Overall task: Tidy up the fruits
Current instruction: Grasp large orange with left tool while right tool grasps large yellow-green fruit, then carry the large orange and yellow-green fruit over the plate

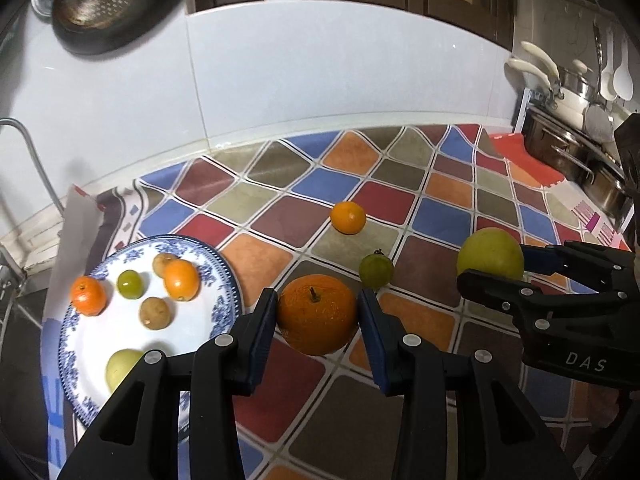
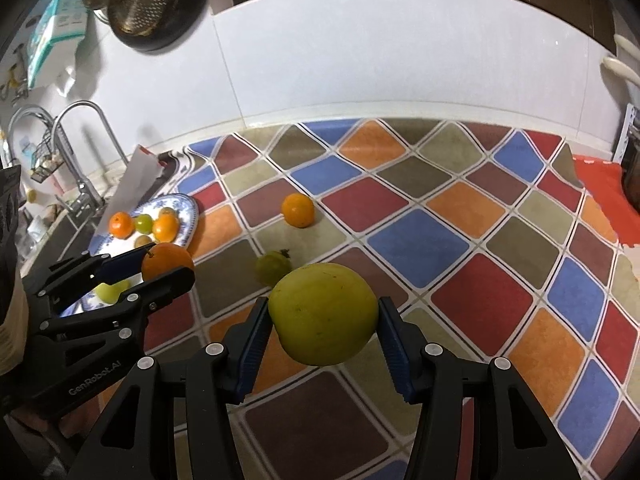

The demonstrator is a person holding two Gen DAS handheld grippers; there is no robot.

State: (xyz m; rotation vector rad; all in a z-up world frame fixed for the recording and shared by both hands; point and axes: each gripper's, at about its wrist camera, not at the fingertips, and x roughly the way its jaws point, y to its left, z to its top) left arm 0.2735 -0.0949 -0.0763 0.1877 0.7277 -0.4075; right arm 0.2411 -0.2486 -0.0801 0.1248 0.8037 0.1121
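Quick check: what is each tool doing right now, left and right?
Left tool: closed on the large round orange with a stem.
Right tool: closed on the big round yellow-green fruit.

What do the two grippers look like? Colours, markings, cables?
Both are matte black plastic with silver screw heads and blue ribbed finger pads. The left gripper bears "GenRobot.AI" in grey; the right gripper bears "DAS". No cables show.
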